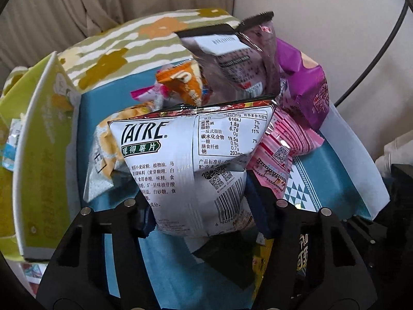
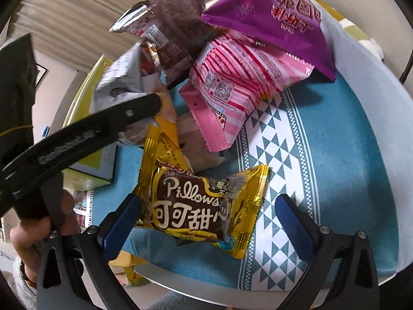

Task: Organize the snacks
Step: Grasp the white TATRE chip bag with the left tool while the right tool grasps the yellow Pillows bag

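Biggest thing in play is the blue box with its white triangle-pattern strip, and every place here is read off that box. The green box stands just beside its left wall, touching or nearly so. Beyond the blue box, at its far side, lies the striped floral cloth.

Inside the blue box, the snacks are heaped toward the far end. The white chip bag, back panel showing with nutrition table and barcode, stands upright near the box's front, and the left tool is clenched on its lower edge, blue pads pinching the foil from both sides. Behind it, toward the far wall, a dark brown packet tilts up at the top of the heap. At the far right corner the purple bag leans on the box's white rim. Just in front of it the pink striped packet rests partly on the patterned strip.

On the box floor near its front lies the gold Pillows packet, flat. The right tool hangs over it released, jaws spread wide, the left pad right at the wrapper's edge, the other well clear. Smallest: an orange packet peeks out behind the chip bag.
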Demonstrator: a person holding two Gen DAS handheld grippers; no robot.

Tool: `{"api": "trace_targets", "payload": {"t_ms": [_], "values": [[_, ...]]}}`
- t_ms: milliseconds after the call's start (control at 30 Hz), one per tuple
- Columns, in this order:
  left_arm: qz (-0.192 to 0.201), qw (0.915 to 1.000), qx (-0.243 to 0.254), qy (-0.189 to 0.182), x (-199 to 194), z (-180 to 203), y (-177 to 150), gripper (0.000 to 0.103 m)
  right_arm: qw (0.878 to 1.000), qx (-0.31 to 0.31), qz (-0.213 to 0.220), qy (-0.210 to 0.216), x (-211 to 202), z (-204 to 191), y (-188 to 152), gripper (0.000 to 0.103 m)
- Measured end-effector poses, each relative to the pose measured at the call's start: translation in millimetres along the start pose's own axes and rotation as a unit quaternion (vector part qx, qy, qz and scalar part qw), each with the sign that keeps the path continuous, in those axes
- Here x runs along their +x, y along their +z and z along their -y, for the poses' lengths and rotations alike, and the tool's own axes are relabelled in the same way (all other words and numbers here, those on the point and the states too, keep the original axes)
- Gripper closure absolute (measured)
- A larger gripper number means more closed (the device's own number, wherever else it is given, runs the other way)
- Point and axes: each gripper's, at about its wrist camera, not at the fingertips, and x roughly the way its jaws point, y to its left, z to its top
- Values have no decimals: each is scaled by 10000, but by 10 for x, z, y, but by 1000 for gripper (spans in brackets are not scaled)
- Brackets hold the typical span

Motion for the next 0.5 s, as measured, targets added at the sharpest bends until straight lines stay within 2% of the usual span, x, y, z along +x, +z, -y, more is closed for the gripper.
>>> {"api": "trace_targets", "payload": {"t_ms": [267,500], "values": [[63,10000,-66,36,-107,-90,-23,47,9998,120,-136,39,235,29,-3,0],[74,9999,-79,101,-120,-114,-34,47,9998,-157,-43,-143,338,-94,-16,1]]}}
